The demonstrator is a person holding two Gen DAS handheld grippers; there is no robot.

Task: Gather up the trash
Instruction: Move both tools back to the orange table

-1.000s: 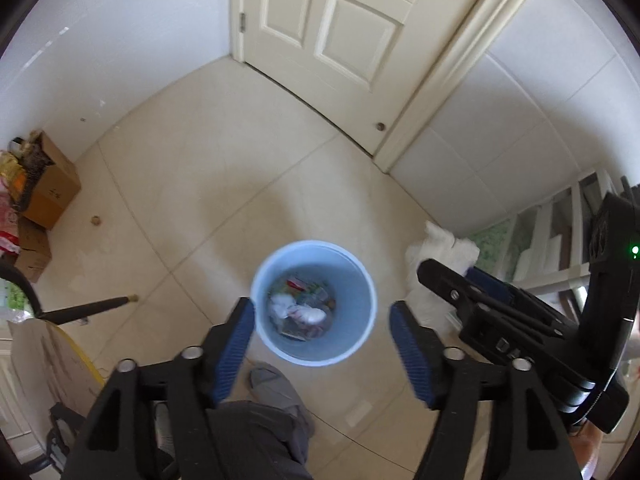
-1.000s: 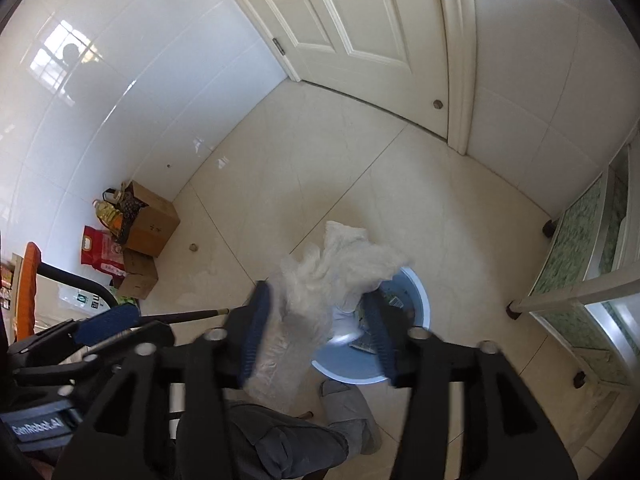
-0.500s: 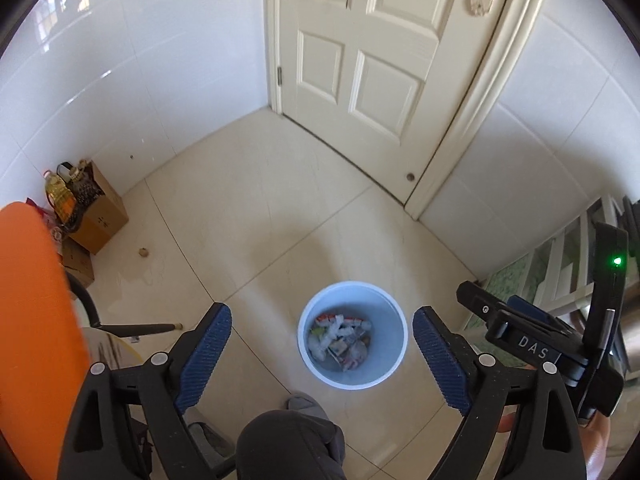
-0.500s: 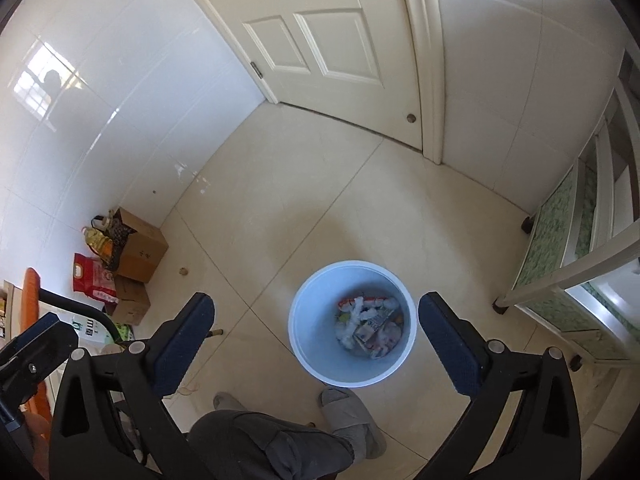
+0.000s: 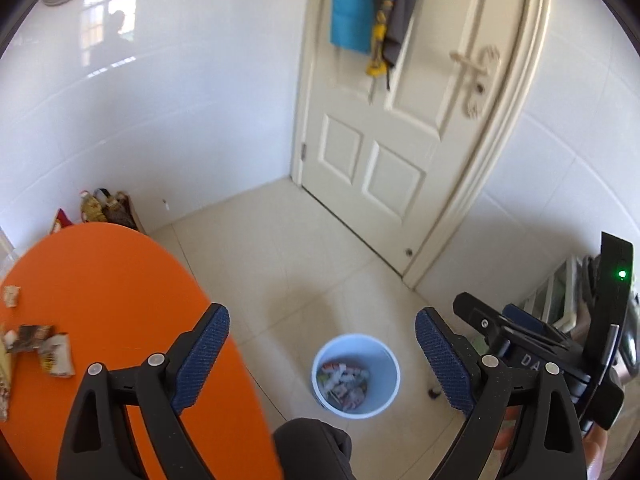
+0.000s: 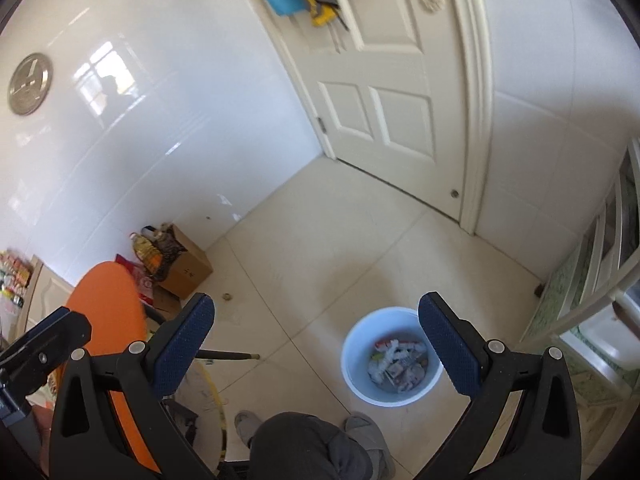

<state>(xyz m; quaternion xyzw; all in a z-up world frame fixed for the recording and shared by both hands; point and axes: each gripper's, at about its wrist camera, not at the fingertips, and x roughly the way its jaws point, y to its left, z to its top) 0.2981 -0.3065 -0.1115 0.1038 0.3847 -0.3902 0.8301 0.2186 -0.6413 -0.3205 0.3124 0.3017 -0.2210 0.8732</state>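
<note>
Blue-padded left gripper (image 5: 322,354) and right gripper (image 6: 316,346) held high over bin (image 6: 356,344), both spread wide, empty.

upright blue bin (image 5: 356,374) holding trash (image 5: 344,386)

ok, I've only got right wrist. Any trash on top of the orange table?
Observer: Yes. Left wrist shows crumpled wrappers lying on the orange table, near its left edge.
Operator: Left tool holding anything?
Observer: No. The left tool is open, with nothing between its pads.
Operator: Status light on my tool?
Observer: A green light glows on the body of the right tool.
</note>
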